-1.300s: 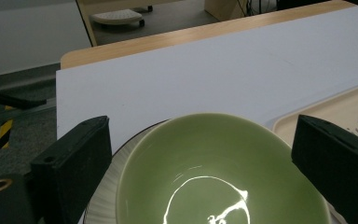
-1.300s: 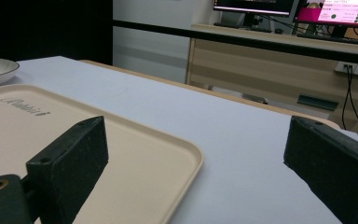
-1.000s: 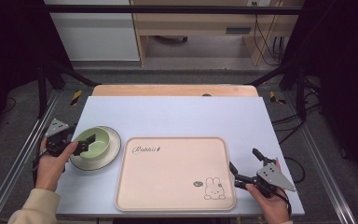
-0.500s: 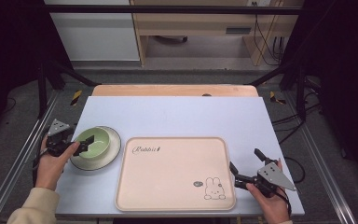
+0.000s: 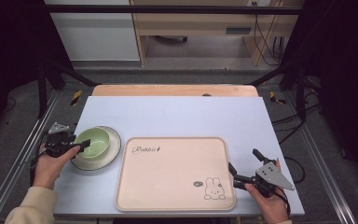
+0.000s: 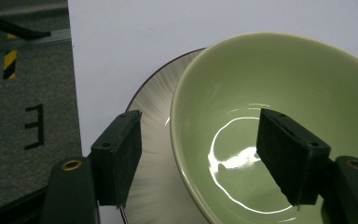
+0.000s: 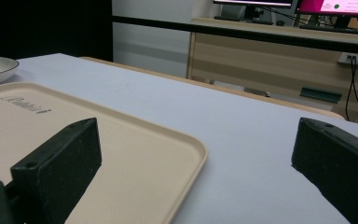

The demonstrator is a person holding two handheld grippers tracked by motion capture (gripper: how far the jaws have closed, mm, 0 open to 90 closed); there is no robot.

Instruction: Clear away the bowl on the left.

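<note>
I count one green bowl on one white plate at the table's left, beside one cream tray. My left gripper straddles the bowl's rim, jaws just closing, not yet pinching. My right gripper rests spread beside the tray. Behind, a dim room with a wooden desk.

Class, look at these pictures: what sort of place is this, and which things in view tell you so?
Probably a lab or workshop set up for recording: a table in a metal frame, dark curtains, and monitors on a desk behind.
</note>
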